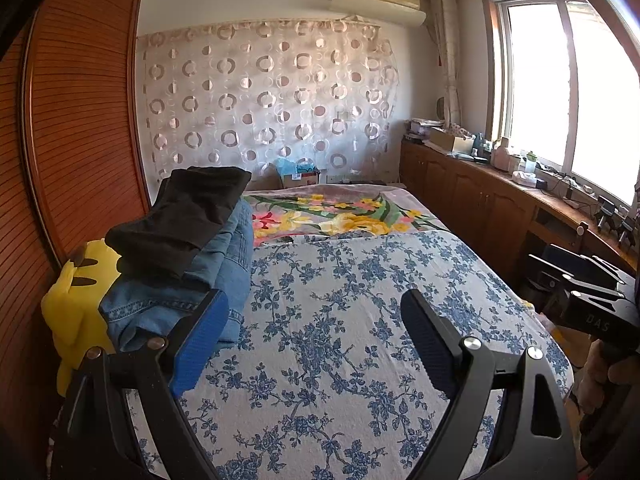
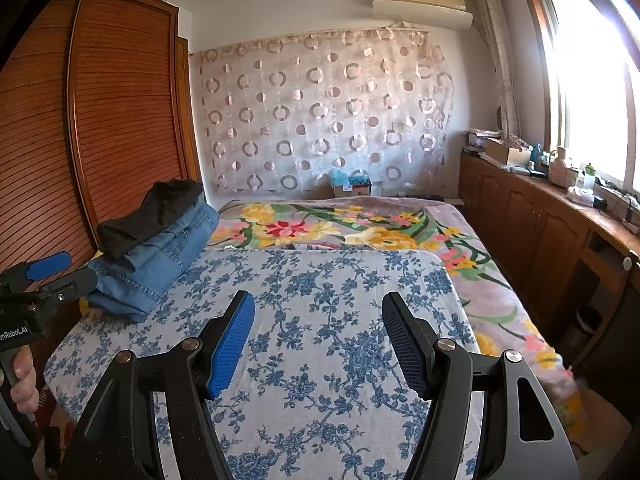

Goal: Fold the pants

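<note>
Bed (image 2: 320, 300): three folded pants (image 2: 156, 256), stacked.

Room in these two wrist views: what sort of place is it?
A home bedroom, most likely. A bed with a blue floral sheet fills the middle, a louvred wooden wardrobe stands along one side, and folded jeans with dark pants are stacked on the bed.

Yellow plush toy (image 1: 76, 304) mostly hidden behind the jeans stack (image 1: 180, 292); only a sliver shows in right wrist view. Black pants (image 1: 188, 212) cover the stack's top. Left gripper (image 2: 48, 276) cut off by frame edge. Items on the window counter (image 1: 520, 168) too small to identify. Window (image 1: 560, 80) blown out.
</note>
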Action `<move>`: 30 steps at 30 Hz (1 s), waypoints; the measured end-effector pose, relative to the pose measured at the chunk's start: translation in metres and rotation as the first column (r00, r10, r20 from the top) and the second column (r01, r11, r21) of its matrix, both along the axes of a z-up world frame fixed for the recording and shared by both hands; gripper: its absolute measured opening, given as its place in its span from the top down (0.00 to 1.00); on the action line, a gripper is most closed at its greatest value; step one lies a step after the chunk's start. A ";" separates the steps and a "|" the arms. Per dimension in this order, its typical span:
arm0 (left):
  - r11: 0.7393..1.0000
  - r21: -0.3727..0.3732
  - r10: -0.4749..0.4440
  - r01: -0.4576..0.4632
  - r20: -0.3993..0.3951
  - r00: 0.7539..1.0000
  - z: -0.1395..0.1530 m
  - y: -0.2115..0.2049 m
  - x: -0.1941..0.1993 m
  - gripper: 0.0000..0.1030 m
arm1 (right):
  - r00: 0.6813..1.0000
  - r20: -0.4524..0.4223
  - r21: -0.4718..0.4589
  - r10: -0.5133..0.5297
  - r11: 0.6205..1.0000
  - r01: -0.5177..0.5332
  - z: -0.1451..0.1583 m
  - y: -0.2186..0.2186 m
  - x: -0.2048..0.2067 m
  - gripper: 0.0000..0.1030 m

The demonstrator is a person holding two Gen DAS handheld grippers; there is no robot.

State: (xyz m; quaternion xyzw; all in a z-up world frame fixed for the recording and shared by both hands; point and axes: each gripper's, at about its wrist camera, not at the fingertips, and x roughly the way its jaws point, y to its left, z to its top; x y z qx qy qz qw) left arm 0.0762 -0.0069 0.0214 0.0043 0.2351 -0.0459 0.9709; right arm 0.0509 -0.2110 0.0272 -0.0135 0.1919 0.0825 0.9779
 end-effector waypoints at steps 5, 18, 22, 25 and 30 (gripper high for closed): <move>1.000 0.000 0.000 0.000 0.000 1.000 0.001 0.000 0.000 0.14 | 1.000 0.001 -0.001 0.000 1.000 0.000 0.000 0.000 0.000 0.34; 1.000 0.002 0.002 -0.002 0.002 1.000 0.001 0.000 0.000 0.14 | 1.000 0.004 0.001 0.001 1.000 -0.001 -0.002 0.003 0.000 0.34; 1.000 0.001 0.002 -0.002 0.001 1.000 0.001 0.000 0.000 0.14 | 1.000 0.004 0.003 0.002 1.000 -0.002 -0.002 0.003 -0.001 0.34; 1.000 0.001 0.003 -0.003 0.001 1.000 0.001 0.000 0.000 0.14 | 1.000 0.005 0.003 0.000 1.000 0.000 -0.003 0.004 -0.001 0.34; 1.000 0.001 0.005 -0.005 0.002 1.000 0.000 0.002 -0.001 0.14 | 1.000 0.002 0.002 0.002 1.000 -0.002 -0.003 0.006 0.000 0.34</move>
